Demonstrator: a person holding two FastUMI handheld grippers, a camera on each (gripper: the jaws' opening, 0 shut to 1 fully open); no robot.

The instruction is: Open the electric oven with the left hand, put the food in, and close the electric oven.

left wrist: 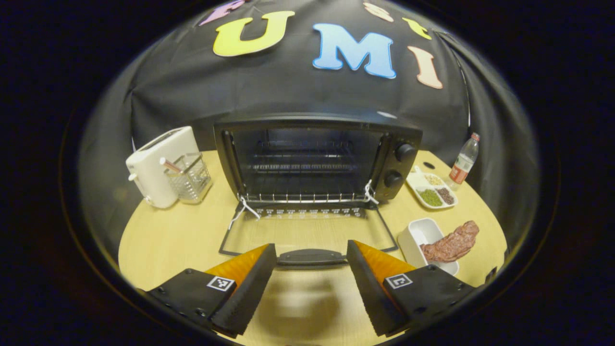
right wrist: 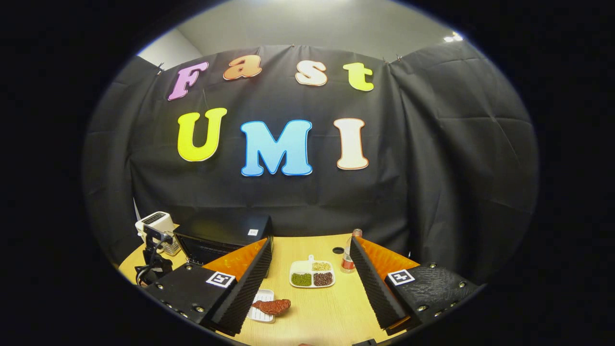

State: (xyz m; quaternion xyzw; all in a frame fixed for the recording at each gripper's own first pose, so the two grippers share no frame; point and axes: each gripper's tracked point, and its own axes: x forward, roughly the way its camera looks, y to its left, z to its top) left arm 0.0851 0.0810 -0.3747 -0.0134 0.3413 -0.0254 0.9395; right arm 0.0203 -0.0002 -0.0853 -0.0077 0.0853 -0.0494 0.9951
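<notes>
A: What risk was seen?

B: The black electric oven [left wrist: 317, 158] stood open, glass door [left wrist: 307, 230] lowered near the spread, empty left gripper [left wrist: 311, 283]. The reddish-brown meat [right wrist: 272, 306], draped over a white rectangular dish [right wrist: 262, 312], could be dropped by the wide-open right gripper [right wrist: 311, 288].

A: Surroundings?

B: A pale wooden table [left wrist: 182, 235], walled by black cloth.

Both views are dim toward the rim and brighter at centre, with strong fisheye bending that curves the round pale wooden table [left wrist: 192, 235] and the draped cloth. Light falls from above: in the right gripper view a bright ceiling lamp [right wrist: 454, 36] glares over the cloth. Before the black electric oven with its glass door lowered [left wrist: 312, 163], a soft blurred shadow [left wrist: 302, 298] lies on the wood. The oven's cavity stays dark, its racks faint.
</notes>
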